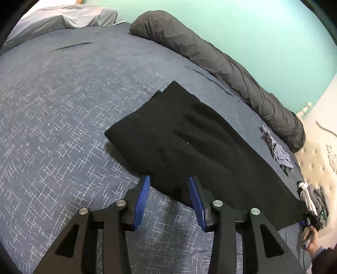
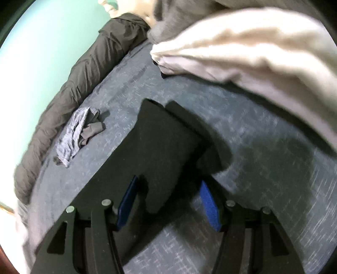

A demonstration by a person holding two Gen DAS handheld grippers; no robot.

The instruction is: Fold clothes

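Black garment (image 1: 189,134): matt cloth, soft nap. Bedspread (image 1: 63,105): woven blue cloth, white flecks, slightly rough. Grey roll (image 1: 221,61): crinkled matt fabric. Left gripper (image 1: 169,200): matt black plastic, ribbed blue pads (image 1: 143,200), shiny metal pins (image 1: 217,203). Wall (image 1: 252,31): smooth, teal.

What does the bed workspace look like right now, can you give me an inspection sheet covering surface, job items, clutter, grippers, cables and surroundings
Surface: blue patterned bedspread, mostly flat, a few creases.
Job's things: black garment lying flat on the bedspread, partly folded, one layer over another at its far end.
Clutter: crumpled blue-grey checked clothing near the rolled dark grey duvet; pile of white and grey fabric at the bed's edge.
Grippers: left gripper open, its fingers straddling the garment's near edge; right gripper open over the garment's other end, view blurred.
Cables: nothing seen clearly.
Surroundings: teal wall behind the duvet; grey pillows at the far corner.
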